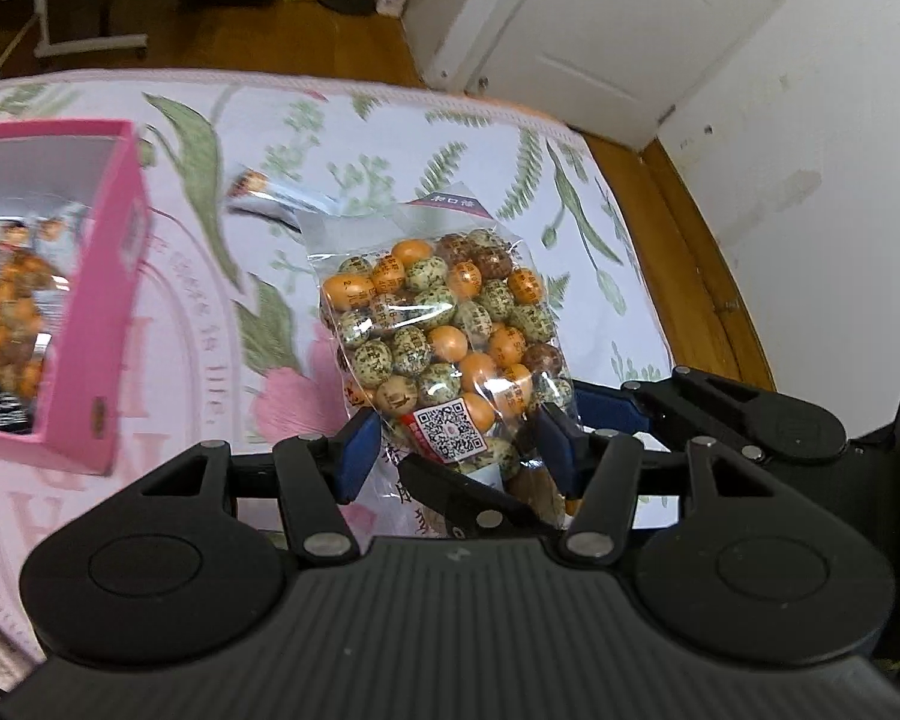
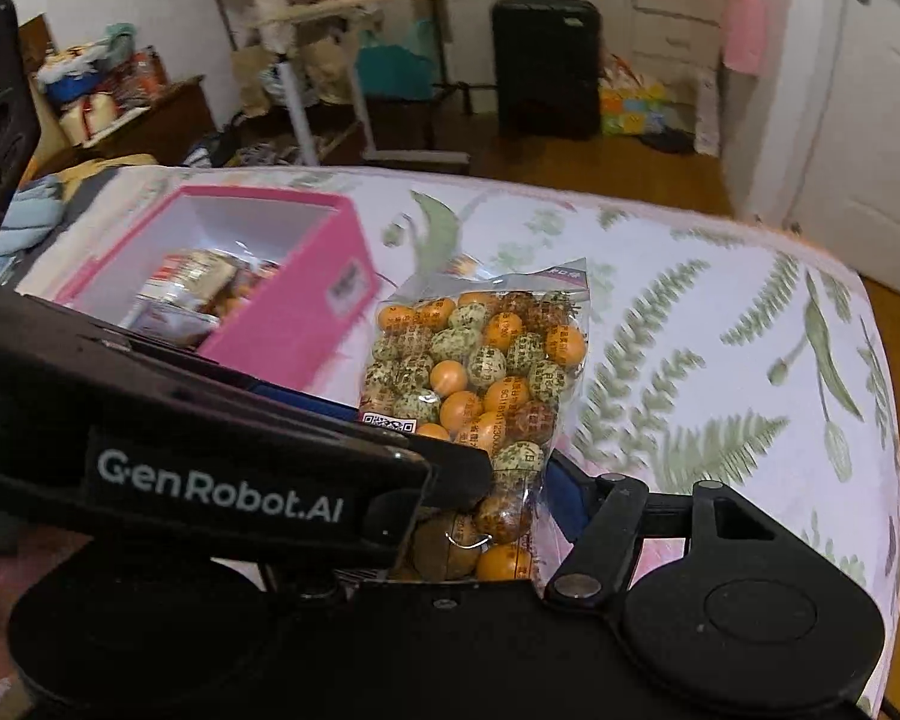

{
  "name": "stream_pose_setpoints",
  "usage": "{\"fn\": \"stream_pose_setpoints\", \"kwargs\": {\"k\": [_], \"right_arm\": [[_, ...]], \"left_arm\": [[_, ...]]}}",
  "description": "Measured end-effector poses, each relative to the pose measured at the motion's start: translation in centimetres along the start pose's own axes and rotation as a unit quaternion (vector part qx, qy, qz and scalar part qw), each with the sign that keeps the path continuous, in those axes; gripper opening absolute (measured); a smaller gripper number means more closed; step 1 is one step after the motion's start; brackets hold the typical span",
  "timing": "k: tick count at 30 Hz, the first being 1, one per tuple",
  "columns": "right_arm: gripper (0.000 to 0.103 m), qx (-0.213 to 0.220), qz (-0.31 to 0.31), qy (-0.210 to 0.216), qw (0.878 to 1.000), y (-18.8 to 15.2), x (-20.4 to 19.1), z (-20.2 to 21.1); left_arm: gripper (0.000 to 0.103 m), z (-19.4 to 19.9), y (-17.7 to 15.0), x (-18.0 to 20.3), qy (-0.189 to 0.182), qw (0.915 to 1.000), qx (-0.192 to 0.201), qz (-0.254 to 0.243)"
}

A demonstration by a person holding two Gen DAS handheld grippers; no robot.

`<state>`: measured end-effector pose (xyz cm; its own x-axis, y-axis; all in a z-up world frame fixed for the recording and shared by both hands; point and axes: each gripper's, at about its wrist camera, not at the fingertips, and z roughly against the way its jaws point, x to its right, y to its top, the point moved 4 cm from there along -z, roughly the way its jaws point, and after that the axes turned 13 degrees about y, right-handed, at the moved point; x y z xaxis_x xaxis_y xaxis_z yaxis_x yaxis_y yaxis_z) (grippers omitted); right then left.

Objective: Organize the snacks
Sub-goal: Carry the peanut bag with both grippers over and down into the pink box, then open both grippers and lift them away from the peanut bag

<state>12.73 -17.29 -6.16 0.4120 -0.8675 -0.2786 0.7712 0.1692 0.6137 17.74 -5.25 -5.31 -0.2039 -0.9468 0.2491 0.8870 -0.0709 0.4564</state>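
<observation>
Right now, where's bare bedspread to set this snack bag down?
Bare floral bedspread runs right of the snack bag out to the bed edge, and beyond it toward the far edge. Crowded on the left: the pink box, already holding snacks, sits close beside the bag.

Floral bedsheet (image 1: 450, 138), white door (image 1: 600, 18)

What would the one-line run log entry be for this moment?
phase: carry | left gripper: shut on snack bag | right gripper: shut on same bag | pink box: open, holds snacks | bag: outside box
</observation>
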Motion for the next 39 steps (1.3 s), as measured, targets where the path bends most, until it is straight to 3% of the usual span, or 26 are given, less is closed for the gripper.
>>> {"fn": "stream_pose_setpoints", "kwargs": {"k": [12, 16, 22, 27, 32, 37, 39], "right_arm": [[0.069, 0.016, 0.096, 0.079, 0.992, 5.4, -8.9, -4.4], [0.069, 0.016, 0.126, 0.115, 0.985, 7.7, -11.3, -7.6], [0.069, -0.004, 0.167, 0.152, 0.974, 10.2, -13.3, -13.0], [0.07, -0.02, 0.186, 0.183, 0.965, 11.5, -12.6, -16.2], [0.081, -0.024, 0.215, 0.193, 0.957, 11.7, -11.7, -18.1], [0.083, -0.009, 0.237, 0.172, 0.956, 11.4, -11.4, -16.9], [0.083, -0.008, 0.232, 0.166, 0.958, 11.2, -10.9, -16.0]], "left_arm": [[0.055, 5.8, 0.6, -10.7, 0.068, 0.9917, 0.074, 0.081], [0.055, 6.2, 1.7, -15.1, 0.092, 0.9844, 0.086, 0.123], [0.055, 4.1, 3.1, -20.1, 0.128, 0.9765, 0.088, 0.149], [0.056, 1.6, 4.6, -22.5, 0.14, 0.973, 0.07, 0.169], [0.06, -0.2, 4.8, -23.5, 0.142, 0.9698, 0.043, 0.193], [0.061, 0.6, 4.1, -22.7, 0.186, 0.9676, 0.072, 0.155], [0.061, 0.9, 3.8, -22.3, 0.17, 0.9716, 0.066, 0.151]]}}
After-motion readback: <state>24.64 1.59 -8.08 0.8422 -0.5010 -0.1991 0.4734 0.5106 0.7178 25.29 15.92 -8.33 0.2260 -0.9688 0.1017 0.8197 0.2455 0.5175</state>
